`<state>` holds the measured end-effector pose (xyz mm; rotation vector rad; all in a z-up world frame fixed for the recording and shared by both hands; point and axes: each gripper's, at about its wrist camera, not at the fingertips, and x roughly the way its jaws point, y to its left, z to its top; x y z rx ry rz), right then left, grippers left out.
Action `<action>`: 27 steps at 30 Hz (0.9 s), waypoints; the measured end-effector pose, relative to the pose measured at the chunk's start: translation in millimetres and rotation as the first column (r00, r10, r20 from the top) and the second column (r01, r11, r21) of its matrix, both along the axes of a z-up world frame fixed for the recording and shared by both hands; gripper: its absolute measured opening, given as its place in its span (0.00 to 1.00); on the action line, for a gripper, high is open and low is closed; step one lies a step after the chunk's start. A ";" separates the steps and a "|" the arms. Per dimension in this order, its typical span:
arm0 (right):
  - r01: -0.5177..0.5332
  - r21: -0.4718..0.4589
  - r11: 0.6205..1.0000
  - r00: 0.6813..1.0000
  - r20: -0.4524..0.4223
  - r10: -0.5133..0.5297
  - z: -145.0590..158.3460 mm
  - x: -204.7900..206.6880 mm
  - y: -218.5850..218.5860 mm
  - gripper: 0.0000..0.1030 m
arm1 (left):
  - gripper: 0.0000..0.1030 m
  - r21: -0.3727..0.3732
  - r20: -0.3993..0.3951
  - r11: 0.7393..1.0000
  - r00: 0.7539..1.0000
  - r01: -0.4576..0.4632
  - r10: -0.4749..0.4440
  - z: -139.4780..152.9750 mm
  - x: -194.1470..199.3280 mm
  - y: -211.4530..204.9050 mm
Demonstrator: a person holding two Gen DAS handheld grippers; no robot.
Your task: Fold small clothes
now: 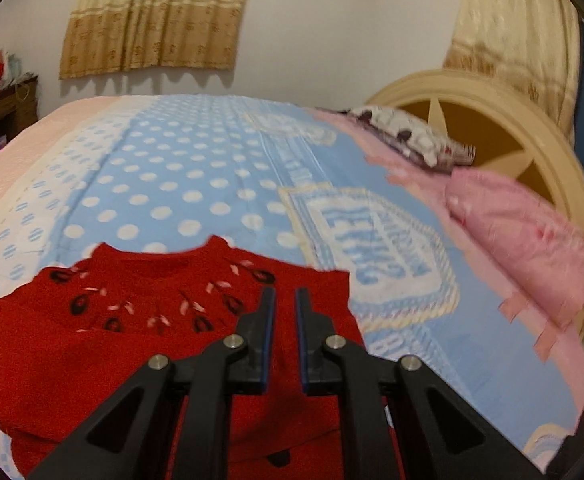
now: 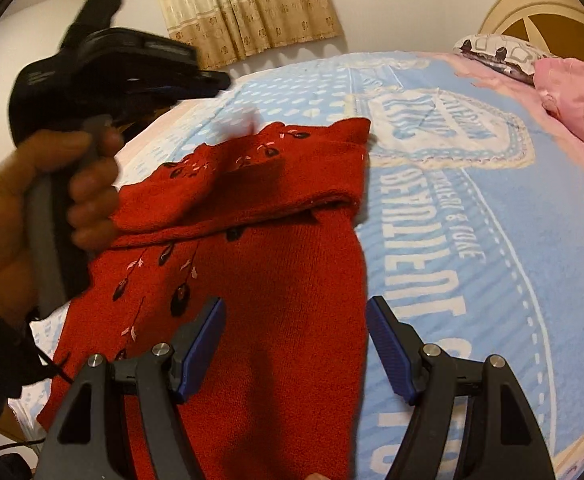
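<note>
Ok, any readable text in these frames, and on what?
"BEAUTIFUL": probable reading, upside down to the right wrist camera, large white print on the blue bedspread.
The badge lettering on the same bedspread: too blurred to read.
No text on the red sweater.

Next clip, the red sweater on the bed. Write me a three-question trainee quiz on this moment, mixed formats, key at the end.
1. True or false: the right tool stands open, with nothing between its pads.
2. Multiple choice: the red sweater lies on A) a bare wooden table, B) a blue bedspread with white dots and lettering, C) a tiled floor.
3. Fill in: the left tool is ____, gripping no cloth.

Key: 1 true; 2 B; 3 shut.
</note>
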<state>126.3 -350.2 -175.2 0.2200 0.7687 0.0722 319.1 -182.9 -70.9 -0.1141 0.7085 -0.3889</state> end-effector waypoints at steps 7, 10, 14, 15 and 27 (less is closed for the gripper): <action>-0.002 0.029 1.000 1.000 0.014 0.002 -3.8 -1.3 -2.8 0.71 | 0.54 0.140 0.056 0.985 0.992 0.102 -0.110 -1.9 -25.2 -23.9; 0.004 0.073 0.997 0.999 0.037 -0.007 -1.7 -4.9 -9.5 0.71 | 0.84 0.218 0.176 0.976 0.983 0.019 -0.059 2.2 -47.3 12.3; 0.004 0.096 0.995 0.999 0.040 -0.008 3.4 -2.9 -11.7 0.71 | 0.84 0.267 0.166 0.957 0.983 -0.116 0.073 -10.0 -56.8 90.9; -0.004 0.093 0.996 0.999 0.039 0.001 6.4 -1.1 -10.1 0.71 | 0.84 0.271 0.150 0.950 0.982 -0.154 0.117 -15.4 -58.9 112.7; -0.065 0.069 0.995 0.996 -0.059 0.069 36.5 112.9 11.3 0.70 | 0.92 0.176 -0.063 0.918 0.926 -0.356 0.372 -92.2 -72.8 248.3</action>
